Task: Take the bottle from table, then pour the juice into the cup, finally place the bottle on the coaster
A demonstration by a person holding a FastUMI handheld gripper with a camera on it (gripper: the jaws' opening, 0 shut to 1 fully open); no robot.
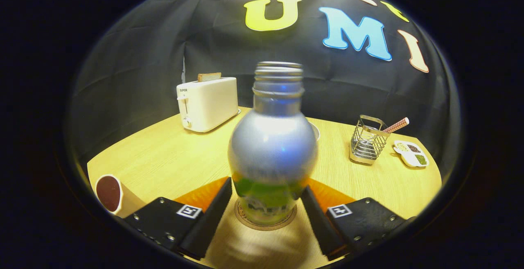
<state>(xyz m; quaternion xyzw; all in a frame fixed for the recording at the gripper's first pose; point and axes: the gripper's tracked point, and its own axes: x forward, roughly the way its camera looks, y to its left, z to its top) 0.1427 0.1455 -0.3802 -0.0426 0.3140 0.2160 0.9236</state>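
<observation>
From my seat I see the gripper [268,215] low over the wooden table [163,158], its two fingers standing on either side of the bottle [272,146]. The bottle is upright, uncapped, silver above with a green label band near its base; the print on that band is too blurred for me to read. It stands on a round coaster [265,222], whose rim shows just under its base, between the fingers. Each finger lies right against the bottle's lower flank, but I cannot tell whether the jaws are pressing on it or have let go. To the near left, beside the left finger, a cup [109,193] shows with dark liquid inside. At the far left of the table sits a white toaster [208,103] with a slice of toast [209,76] poking up; its front carries the word "SUPOR". Behind the bottle, a bowl's [315,131] rim peeks out. To the far right stands a wire holder [367,140] with a striped handle leaning out of it, and just right of that a small white dish [410,153] with divided compartments of seasonings.
</observation>
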